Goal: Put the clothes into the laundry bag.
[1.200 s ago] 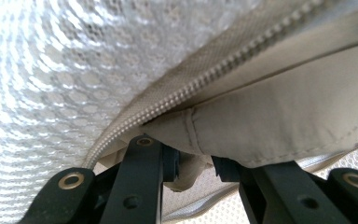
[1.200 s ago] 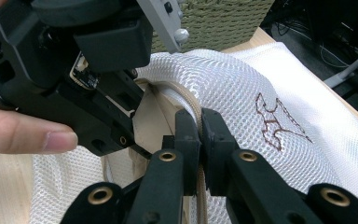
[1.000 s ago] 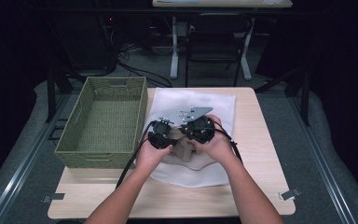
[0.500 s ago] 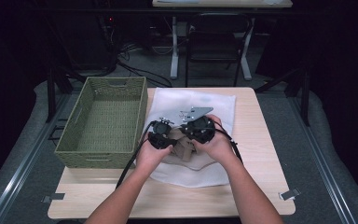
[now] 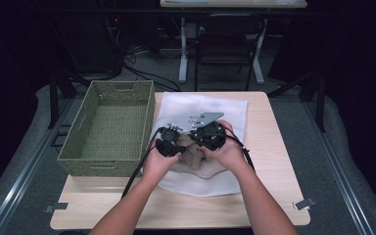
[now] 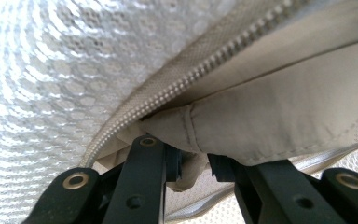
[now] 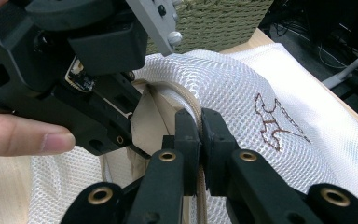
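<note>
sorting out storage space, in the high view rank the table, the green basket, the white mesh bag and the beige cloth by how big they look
1. table, clearly the largest.
2. and 3. green basket and white mesh bag: these look alike, and the hands hide part of the bag, so I won't rank them.
4. beige cloth, smallest, though mostly hidden.

Your high view looks forward and down from above your side of the table, far enough back to take in the whole tabletop, the woven basket at its left and the floor beyond. Your left gripper view sits very close, looking along its jaws straight into the white mesh bag and the beige cloth at its zipper. Your right gripper view looks along its own jaws across the same mesh bag toward the basket, with the left gripper close at its left. All three views share the bag's zipper edge.
</note>
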A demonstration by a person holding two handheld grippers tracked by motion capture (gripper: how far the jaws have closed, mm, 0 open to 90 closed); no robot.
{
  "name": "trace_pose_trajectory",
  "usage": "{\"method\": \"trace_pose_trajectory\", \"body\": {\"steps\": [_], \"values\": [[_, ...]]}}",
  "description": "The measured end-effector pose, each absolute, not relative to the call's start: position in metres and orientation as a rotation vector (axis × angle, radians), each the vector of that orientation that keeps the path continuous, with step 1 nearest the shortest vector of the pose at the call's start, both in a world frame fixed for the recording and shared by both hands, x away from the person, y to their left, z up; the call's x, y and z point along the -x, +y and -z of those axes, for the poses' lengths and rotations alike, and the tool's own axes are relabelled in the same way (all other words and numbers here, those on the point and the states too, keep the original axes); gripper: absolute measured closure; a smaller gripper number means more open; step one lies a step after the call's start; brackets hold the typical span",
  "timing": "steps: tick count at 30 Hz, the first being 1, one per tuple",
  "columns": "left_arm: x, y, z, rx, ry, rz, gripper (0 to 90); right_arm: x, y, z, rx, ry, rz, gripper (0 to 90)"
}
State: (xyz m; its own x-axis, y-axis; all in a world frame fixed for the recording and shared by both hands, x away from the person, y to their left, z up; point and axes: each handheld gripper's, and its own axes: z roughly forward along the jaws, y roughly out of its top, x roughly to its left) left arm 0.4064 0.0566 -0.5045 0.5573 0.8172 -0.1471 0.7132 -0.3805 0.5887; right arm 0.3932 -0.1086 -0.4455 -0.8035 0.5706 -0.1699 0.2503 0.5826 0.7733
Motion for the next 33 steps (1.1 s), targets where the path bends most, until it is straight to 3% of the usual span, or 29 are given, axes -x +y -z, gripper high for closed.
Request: {"method": "trace_pose_trajectory", "body": {"steps": [33], "values": [[-0.418,0.062,0.507,-2.086,1.267,-0.228,82.5,-0.392,-0.108,0.445,-0.645,2.419,-1.085,87.3]]}}
